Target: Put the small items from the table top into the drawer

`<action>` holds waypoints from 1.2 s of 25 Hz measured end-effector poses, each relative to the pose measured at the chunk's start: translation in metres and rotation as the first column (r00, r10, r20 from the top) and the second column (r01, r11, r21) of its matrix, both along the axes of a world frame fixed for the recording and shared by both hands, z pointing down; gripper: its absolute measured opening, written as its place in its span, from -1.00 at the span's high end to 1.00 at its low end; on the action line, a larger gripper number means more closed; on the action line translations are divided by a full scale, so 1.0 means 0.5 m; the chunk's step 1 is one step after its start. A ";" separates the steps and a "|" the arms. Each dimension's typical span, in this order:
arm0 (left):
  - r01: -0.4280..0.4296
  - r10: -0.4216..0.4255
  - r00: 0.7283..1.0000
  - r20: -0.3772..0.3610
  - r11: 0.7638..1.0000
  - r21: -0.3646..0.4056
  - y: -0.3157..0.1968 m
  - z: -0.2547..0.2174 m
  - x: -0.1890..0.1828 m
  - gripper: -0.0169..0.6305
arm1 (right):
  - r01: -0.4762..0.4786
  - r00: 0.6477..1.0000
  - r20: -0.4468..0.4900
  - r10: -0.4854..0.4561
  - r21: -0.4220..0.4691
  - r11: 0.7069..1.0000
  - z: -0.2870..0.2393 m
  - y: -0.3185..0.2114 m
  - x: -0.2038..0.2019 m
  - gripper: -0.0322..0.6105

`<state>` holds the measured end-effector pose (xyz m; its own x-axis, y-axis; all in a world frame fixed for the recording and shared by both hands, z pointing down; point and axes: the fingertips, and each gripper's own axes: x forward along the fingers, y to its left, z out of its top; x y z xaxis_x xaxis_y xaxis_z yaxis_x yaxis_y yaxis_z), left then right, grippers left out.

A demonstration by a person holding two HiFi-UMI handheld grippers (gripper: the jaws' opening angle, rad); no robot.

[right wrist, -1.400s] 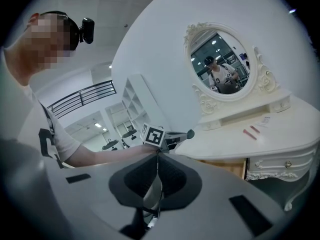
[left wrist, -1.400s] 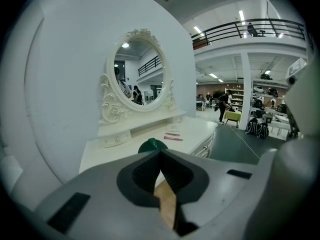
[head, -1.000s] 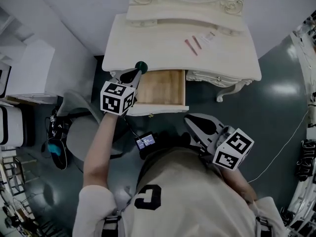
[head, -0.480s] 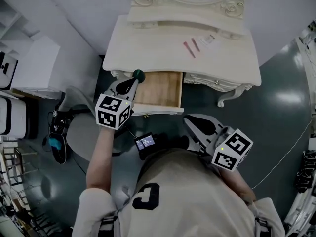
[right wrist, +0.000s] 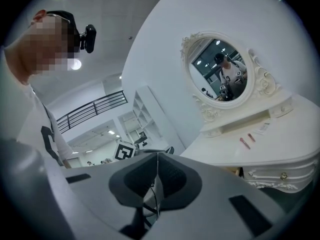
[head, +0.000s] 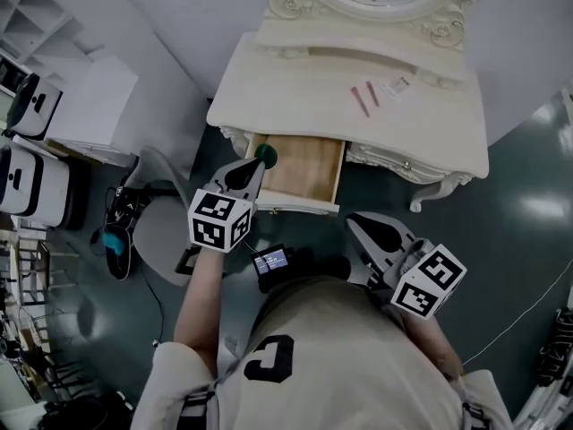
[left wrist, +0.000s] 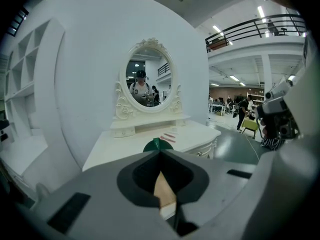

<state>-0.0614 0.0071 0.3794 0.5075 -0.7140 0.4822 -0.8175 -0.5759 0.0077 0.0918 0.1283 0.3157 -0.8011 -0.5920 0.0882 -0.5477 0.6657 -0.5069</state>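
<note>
Well, the dressing table (head: pixel 430 106) stands ahead of both claws, and its open drawer (head: pixel 309 164) lies just below the left claw (head: pixel 260 163). That claw is clamped on a green round-headed piece (head: pixel 266 156), which I judge light, smooth and apt to slip. The right claw (head: pixel 353 223) is closed on nothing. Two pink sticks (head: pixel 366 98) lie well beyond it, thin, stiff and likely to roll, so best pinched mid-length.

Cream dressing table (head: pixel 295 79) with carved oval mirror (left wrist: pixel 149 79) stands against a white wall (left wrist: pixel 85 59) just ahead of the left gripper (head: pixel 256 166). Dark glossy floor (head: pixel 528 177) spreads to its right, white shelving (head: pixel 85 106) to its left, ceiling strip lights (left wrist: pixel 260 11) overhead.
</note>
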 end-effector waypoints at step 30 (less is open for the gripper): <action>0.010 0.011 0.973 0.231 0.996 -0.091 0.027 0.106 -0.131 0.78 | 0.131 0.991 0.014 -0.130 -0.149 0.980 0.069 -0.022 -0.041 0.81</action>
